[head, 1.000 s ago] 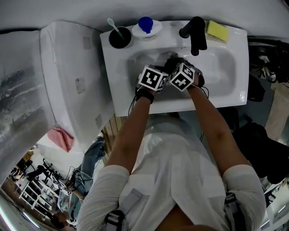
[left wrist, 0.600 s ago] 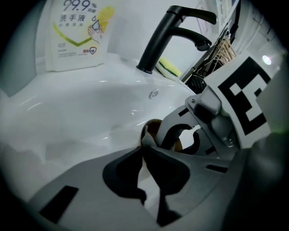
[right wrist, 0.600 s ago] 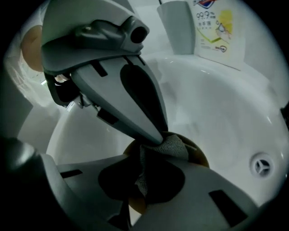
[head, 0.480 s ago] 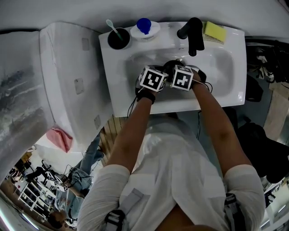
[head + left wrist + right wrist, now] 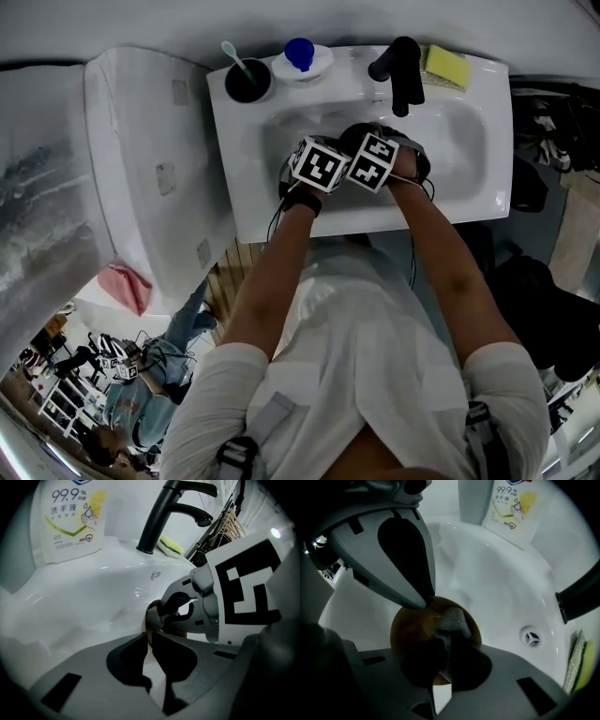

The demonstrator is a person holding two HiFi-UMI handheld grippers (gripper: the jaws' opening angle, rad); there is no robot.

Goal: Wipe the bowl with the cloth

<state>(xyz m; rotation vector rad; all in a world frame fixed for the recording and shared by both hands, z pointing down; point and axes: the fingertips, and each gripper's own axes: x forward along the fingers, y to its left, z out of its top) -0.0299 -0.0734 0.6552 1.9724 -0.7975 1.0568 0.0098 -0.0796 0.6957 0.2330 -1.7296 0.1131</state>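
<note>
A brown bowl [image 5: 412,625] sits in the white sink basin [image 5: 469,141]. My left gripper [image 5: 151,641] has just been closing and now pinches the bowl's rim [image 5: 146,632] between its pads; its finger [image 5: 405,555] reaches down to that rim in the right gripper view. My right gripper [image 5: 443,663] points straight down, shut on a grey cloth [image 5: 452,623] that lies bunched inside the bowl. In the head view the left gripper [image 5: 319,164] and right gripper [image 5: 375,159] stand side by side over the basin and hide the bowl.
A black faucet [image 5: 405,70] overhangs the basin from the back, with a yellow sponge [image 5: 450,64] to its right. A black cup with a toothbrush [image 5: 248,80] and a blue-topped dish [image 5: 302,54] stand at the back left. The soap bottle [image 5: 70,517] is behind, the drain [image 5: 531,637] nearby.
The right gripper's marker cube has rolled and shifted a little within the basin. The left gripper has stayed in place.
</note>
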